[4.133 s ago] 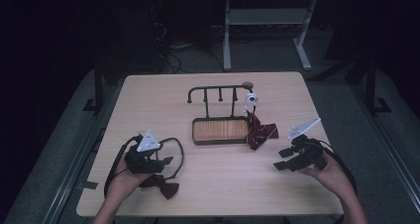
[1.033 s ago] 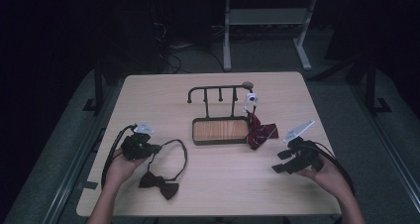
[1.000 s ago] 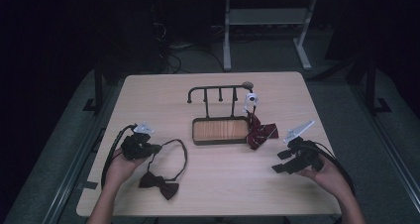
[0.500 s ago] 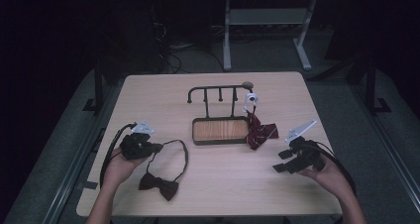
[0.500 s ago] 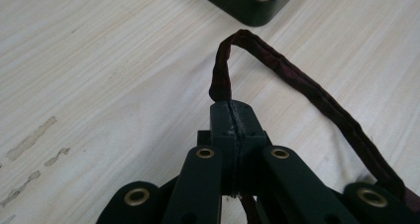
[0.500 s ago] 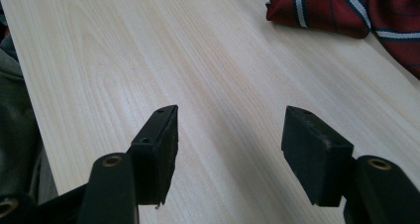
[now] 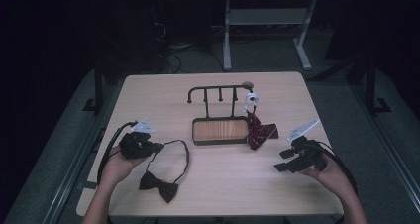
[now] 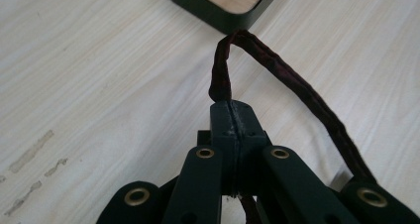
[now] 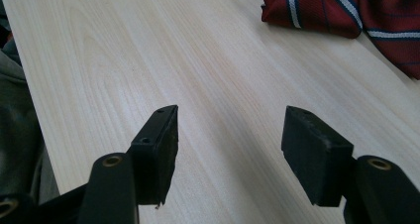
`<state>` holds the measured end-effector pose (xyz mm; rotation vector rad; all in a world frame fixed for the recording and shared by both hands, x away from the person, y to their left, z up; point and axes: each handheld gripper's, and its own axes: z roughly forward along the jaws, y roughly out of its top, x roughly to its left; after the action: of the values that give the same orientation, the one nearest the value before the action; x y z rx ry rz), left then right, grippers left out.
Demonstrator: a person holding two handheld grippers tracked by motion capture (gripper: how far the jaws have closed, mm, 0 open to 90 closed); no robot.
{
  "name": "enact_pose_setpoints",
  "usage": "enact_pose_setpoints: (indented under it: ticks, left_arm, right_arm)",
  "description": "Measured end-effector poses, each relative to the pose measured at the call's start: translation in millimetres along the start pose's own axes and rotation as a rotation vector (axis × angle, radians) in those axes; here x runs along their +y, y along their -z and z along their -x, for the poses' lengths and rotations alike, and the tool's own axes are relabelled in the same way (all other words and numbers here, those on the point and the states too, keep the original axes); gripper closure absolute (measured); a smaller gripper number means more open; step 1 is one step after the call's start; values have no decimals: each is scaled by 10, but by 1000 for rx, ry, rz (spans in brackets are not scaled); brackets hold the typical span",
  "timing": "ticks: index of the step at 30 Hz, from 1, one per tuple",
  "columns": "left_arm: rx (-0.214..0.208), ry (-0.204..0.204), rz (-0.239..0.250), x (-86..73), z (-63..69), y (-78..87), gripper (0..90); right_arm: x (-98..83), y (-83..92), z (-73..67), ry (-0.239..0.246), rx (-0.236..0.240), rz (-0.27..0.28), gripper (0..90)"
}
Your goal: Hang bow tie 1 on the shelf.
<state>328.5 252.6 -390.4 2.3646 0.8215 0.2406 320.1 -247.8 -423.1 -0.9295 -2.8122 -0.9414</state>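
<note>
A dark bow tie (image 7: 158, 183) lies near the table's front left, its neck strap (image 7: 184, 157) looping up toward my left gripper (image 7: 157, 147). That gripper is shut on the strap (image 8: 277, 73), which arches out from between the closed pads in the left gripper view. A red striped tie (image 7: 260, 131) hangs from the black rack (image 7: 218, 91) and spills onto the table beside the rack's wooden base (image 7: 220, 130). My right gripper (image 7: 280, 160) hovers at the front right, open, with nothing between its pads (image 9: 317, 154). The striped tie (image 9: 346, 11) lies beyond it.
The black rack with several pegs stands mid-table on a wooden-floored tray (image 8: 223, 1). A small white tag or clip (image 7: 251, 98) sits at the rack's right end. Bare tabletop (image 7: 237, 184) lies between the two hands. Table legs and cables are on the dark floor behind.
My left gripper has risen slightly with the strap in it, lifting the loop off the table. The right gripper has stayed where it was.
</note>
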Motion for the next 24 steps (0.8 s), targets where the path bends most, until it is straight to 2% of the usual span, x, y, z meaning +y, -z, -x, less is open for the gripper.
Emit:
enact_pose_setpoints:
  ticks: [12,19,20,23,24]
  left_arm:
    - [-26,-51,10,163,66,121,898]
    - [-24,-84,5,237,82,193,898]
    - [-28,-77,5,243,90,201,898]
    - [-26,-97,5,285,95,239,898]
    - [-26,-91,6,295,105,249,898]
  right_arm:
    - [-6,27,0,-12,0,3,388]
    - [-11,34,8,-13,-6,8,375]
    - [-12,34,11,-11,-10,8,373]
    - [-11,36,14,-17,-11,8,372]
    - [-11,37,19,-15,-7,12,371]
